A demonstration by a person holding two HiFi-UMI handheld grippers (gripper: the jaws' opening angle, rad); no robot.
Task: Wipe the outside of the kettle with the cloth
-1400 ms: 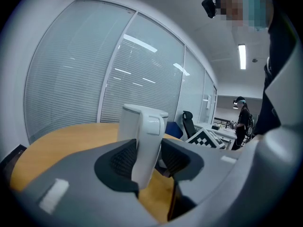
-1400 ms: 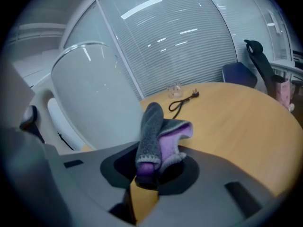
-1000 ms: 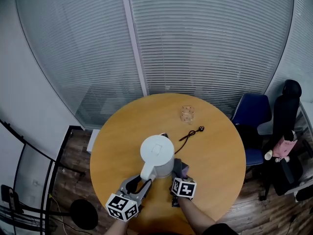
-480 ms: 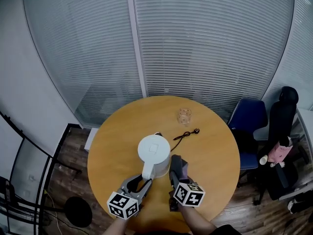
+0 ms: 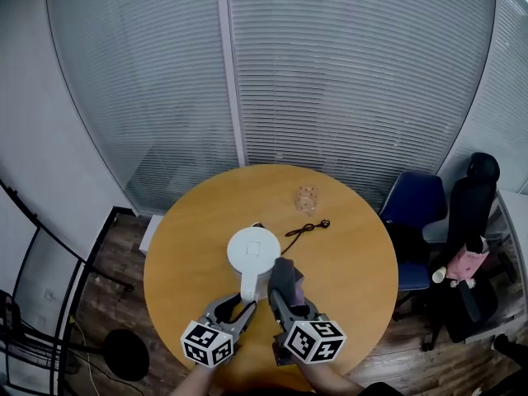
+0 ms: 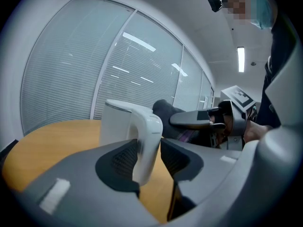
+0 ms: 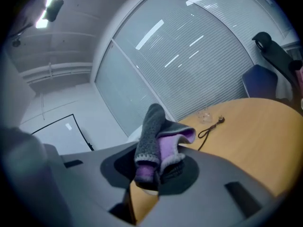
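– On the near half of the table point(image 5: 355, 258), where's the kettle point(image 5: 254, 252)?
– Upright, just beyond my grippers. My left gripper point(image 5: 239, 308) is clamped on its handle point(image 6: 147, 136). My right gripper point(image 5: 285, 291) pinches the folded cloth point(image 5: 286, 277) at the kettle's right side.
– How would you wipe it well?
– I'd hold the handle steady, press the cloth flat on the wall and sweep round in overlapping strokes.
– What's different from a second ago?
– My right gripper has carried the cloth from low on the side up near the top. The left is as it was.
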